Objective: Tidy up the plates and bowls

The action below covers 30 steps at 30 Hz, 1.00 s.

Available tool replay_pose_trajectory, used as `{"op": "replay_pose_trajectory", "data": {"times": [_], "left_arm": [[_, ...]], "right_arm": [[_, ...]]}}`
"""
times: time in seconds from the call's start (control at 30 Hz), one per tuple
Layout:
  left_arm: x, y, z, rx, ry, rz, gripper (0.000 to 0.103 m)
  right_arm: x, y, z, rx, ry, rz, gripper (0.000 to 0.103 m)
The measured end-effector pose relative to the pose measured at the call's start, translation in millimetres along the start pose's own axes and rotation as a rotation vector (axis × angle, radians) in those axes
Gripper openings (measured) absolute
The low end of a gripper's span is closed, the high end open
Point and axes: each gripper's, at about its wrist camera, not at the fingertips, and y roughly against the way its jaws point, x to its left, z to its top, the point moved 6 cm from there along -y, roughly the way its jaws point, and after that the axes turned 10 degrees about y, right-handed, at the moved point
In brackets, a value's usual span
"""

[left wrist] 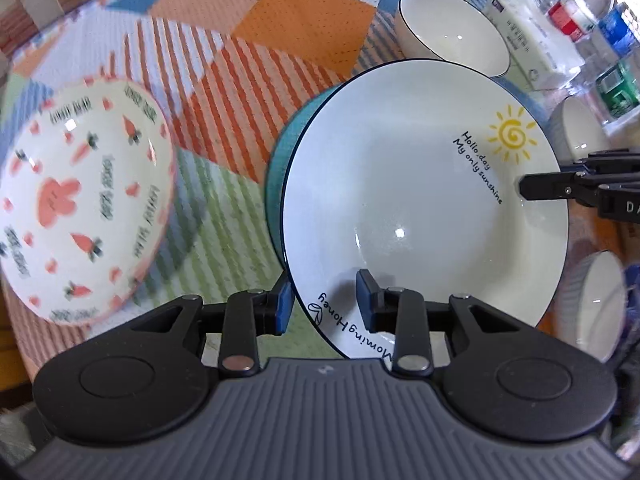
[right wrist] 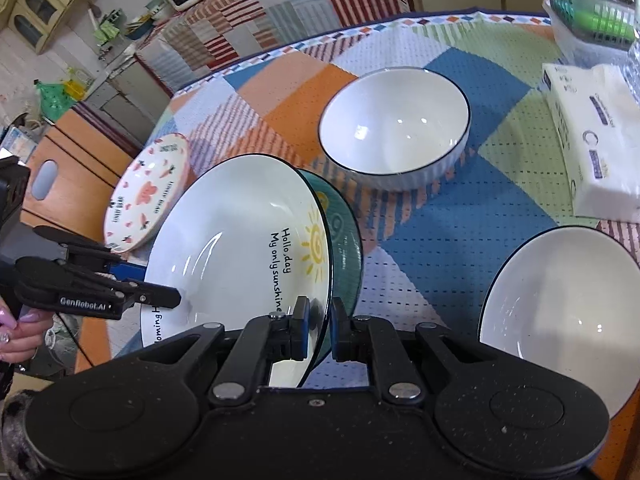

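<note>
Writing on white plate: the white plate [left wrist: 420,184] [right wrist: 236,256] reads "Hollo.day / My only sunshine" beside a yellow sun, and "Morning Honey" near its rim.
Writing on carrot plate: black lettering on the carrot plate [left wrist: 80,208] [right wrist: 148,196] is too blurred to read.
Gripper label: "GenRobot.AI" on the left hand-held gripper [right wrist: 176,300].
White plate position: tilted over a teal plate [left wrist: 276,184] [right wrist: 344,240], above the patchwork cloth of the counter [right wrist: 440,216].
Left hand-held gripper: [left wrist: 326,300] partly open, fingers straddling the white plate's rim, contact unclear.
Right hand-held gripper: [right wrist: 320,328] closed narrowly on the white plate's rim.
Bowls: an empty white bowl [right wrist: 394,128] [left wrist: 452,28] stands behind; another empty bowl [right wrist: 560,300] sits right.
Tissue pack: [right wrist: 592,140] lettering unreadable.
</note>
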Motion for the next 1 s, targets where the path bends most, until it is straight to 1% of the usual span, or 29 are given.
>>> {"op": "replay_pose_trajectory", "data": {"times": [0.07, 0.1, 0.2, 0.3, 0.4, 0.5, 0.57, 0.63, 0.7, 0.73, 0.77, 0.83, 1.0], "left_arm": [[0.3, -2.8, 2.6, -0.008, -0.017, 0.04, 0.032], [1.2, -3.9, 3.5, -0.005, -0.013, 0.04, 0.032], [1.2, -5.5, 4.9, -0.009, -0.024, 0.071, 0.032], [-5.1, -6.7, 3.9, -0.029, -0.064, 0.133, 0.032], [-9.2, -6.5, 3.4, -0.045, -0.076, 0.164, 0.032], [-8.3, -5.5, 2.7, -0.059, -0.066, 0.167, 0.032], [-8.8, -3.2, 1.1, -0.067, -0.057, 0.163, 0.032], [-8.3, -0.5, 1.6, -0.072, -0.039, 0.147, 0.031], [-7.6, 4.3, 1.7, -0.081, -0.019, 0.133, 0.031], [-7.1, 7.8, 1.2, -0.087, -0.013, 0.129, 0.031], [-6.7, 11.9, 0.1, -0.093, -0.008, 0.127, 0.031], [-5.1, 21.2, -2.9, -0.106, 0.003, 0.125, 0.031], [1.2, 53.9, -15.3, -0.146, 0.019, 0.116, 0.031]], "right_arm": [[0.3, -5.3, -0.3, 0.006, 0.005, -0.007, 0.015], [2.1, -6.7, 0.3, 0.007, 0.013, -0.016, 0.016], [9.5, -8.4, 1.7, 0.02, 0.082, -0.067, 0.018], [10.6, -13.4, 2.7, 0.032, 0.082, -0.103, 0.02], [17.3, -15.0, 2.0, 0.037, 0.132, -0.167, 0.023], [18.1, -15.9, 1.7, 0.035, 0.161, -0.19, 0.025], [20.0, -18.2, 0.9, 0.036, 0.182, -0.217, 0.029], [25.5, -22.3, -1.3, 0.039, 0.239, -0.273, 0.033], [34.2, -27.3, -5.3, 0.046, 0.333, -0.361, 0.035], [38.4, -28.6, -7.5, 0.037, 0.376, -0.392, 0.036], [40.2, -28.2, -8.9, 0.029, 0.394, -0.404, 0.035], [41.4, -26.8, -10.4, 0.018, 0.39, -0.412, 0.033], [62.5, 6.2, -6.0, -0.086, 0.4, -0.397, 0.033]]}}
